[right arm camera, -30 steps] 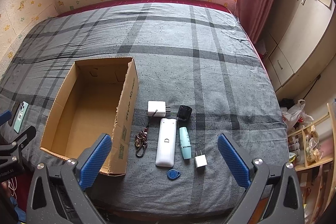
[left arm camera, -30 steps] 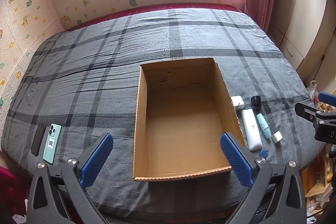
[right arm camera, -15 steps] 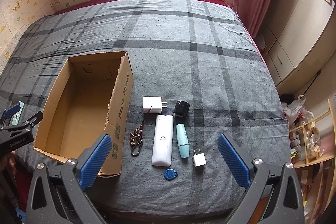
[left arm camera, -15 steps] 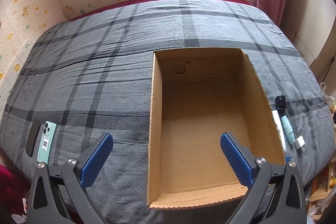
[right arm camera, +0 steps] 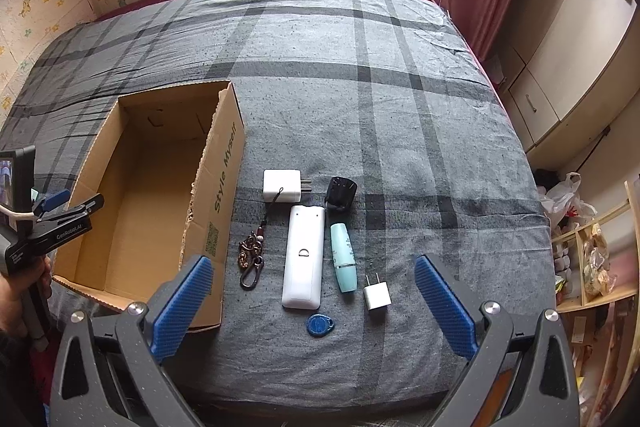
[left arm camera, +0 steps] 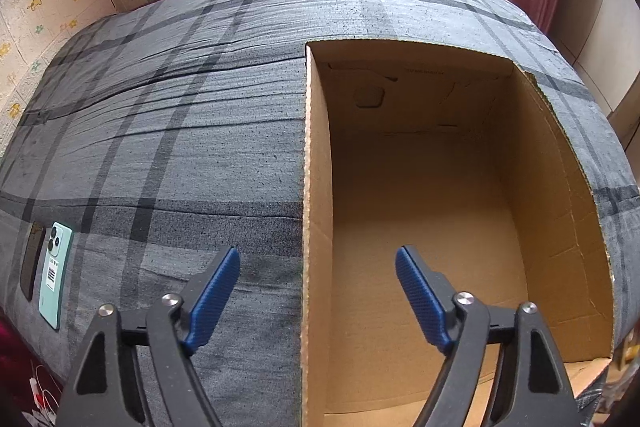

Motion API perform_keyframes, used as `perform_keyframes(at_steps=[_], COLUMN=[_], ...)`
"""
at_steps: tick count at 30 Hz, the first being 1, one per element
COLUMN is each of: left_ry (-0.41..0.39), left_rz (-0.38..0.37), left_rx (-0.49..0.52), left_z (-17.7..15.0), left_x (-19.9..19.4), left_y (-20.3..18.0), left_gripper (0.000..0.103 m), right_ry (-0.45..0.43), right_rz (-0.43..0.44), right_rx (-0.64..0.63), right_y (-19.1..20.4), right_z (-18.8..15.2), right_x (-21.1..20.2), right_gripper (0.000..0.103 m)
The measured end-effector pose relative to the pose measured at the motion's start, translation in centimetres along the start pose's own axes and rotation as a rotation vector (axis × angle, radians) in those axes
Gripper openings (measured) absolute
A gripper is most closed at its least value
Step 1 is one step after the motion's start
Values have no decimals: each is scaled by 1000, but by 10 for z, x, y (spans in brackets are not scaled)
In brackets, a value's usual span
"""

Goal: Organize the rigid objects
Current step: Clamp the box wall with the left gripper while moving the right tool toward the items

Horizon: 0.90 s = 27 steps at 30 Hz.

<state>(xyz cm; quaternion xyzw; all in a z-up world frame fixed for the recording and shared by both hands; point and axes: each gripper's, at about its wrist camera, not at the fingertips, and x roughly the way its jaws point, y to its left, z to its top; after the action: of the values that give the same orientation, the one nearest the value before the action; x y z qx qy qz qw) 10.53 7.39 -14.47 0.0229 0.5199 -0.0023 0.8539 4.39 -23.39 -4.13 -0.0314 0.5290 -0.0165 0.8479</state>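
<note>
L gripper [left arm camera: 318, 277] closing over box wall

Having dropped closer, its jaws are narrowing astride the cardboard box [left arm camera: 316, 187] left wall, pads not touching yet; probably steadying box. R gripper [right arm camera: 312, 289] hanging wide open, empty, above white remote [right arm camera: 303, 255] beside box.

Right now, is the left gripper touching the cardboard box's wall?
Apart. The left wrist view shows the left gripper closing astride the cardboard box wall, with bedspread and box floor visible between each pad and the wall.

On the bed sit one cardboard box [right arm camera: 224, 183], two white chargers [right arm camera: 281, 185], two phones [left arm camera: 55, 269], one remote [right arm camera: 303, 257], one keychain [right arm camera: 251, 259] and one blue tag [right arm camera: 320, 324].
</note>
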Motion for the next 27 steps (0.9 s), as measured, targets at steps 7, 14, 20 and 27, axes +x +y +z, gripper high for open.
perform_keyframes(at_steps=[7,14,20,27], left_ry=[24,22,21,20], left_rz=[-50,-45,-36,-46], left_rx=[-13,0,-7,-18], left_z=[1,0,-3,-3], left_x=[9,12,15,16], left_y=[3,4,4,6], left_gripper=[20,14,14,14], right_ry=[-2,-3,0,-3], right_rz=[-2,-16,-12,-12], right_rx=[3,15,34,62], right_y=[-1,-7,-15,-39], right_z=[-1,-1,0,1], right_x=[0,-1,0,9], right_gripper=[103,103,103,103])
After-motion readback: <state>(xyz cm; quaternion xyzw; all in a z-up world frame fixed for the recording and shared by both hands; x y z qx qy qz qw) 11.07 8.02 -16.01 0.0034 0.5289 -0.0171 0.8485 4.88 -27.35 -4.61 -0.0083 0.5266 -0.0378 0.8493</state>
